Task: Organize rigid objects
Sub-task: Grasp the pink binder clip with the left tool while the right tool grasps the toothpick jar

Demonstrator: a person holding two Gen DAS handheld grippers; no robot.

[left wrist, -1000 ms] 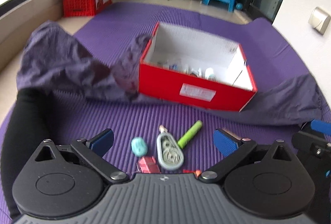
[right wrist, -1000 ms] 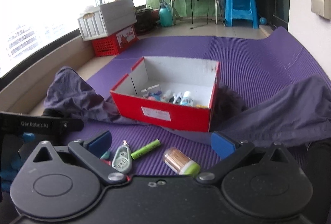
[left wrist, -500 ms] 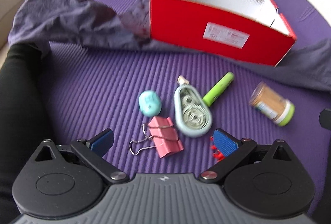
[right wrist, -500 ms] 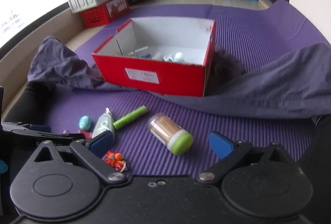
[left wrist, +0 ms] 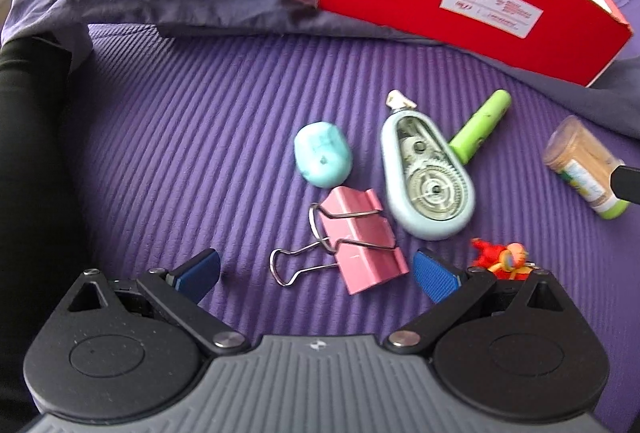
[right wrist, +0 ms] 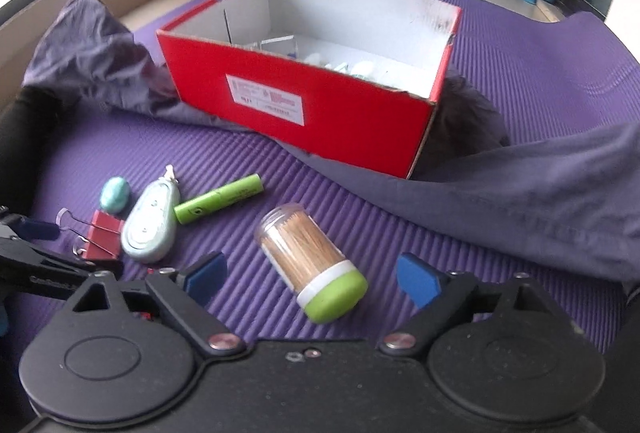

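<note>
1. Underneath everything you have the purple ribbed mat [right wrist: 540, 45], with bare room on its left side and a free strip between the small items and the box.
2. Across that strip, a grey-purple cloth [right wrist: 540, 185] lies bunched along the box's left and right; its right fold reaches down near your right gripper's outer side.
3. Your red box [right wrist: 304, 101] sits on the cloth, open-topped, a few small things inside; its near wall faces you with a white label.
4. Your right gripper [right wrist: 312, 275] stands released, its jaws having just been closing; the toothpick jar [right wrist: 310, 257] lies on its side between the fingers, none pressing it.
5. Your left gripper [left wrist: 316, 271] is released too, the pink binder clip [left wrist: 360, 245] between its fingers, close to the right pad but not clenched.
6. Just beyond the clip, the correction tape dispenser [left wrist: 428, 173] touches the green tube [left wrist: 482, 125] at its right edge.
7. Left of the dispenser, the teal eraser [left wrist: 323, 153] sits apart, with open mat beyond it.
8. Beside your left gripper's right finger, a small red-orange trinket [left wrist: 500, 257] lies partly hidden.
</note>
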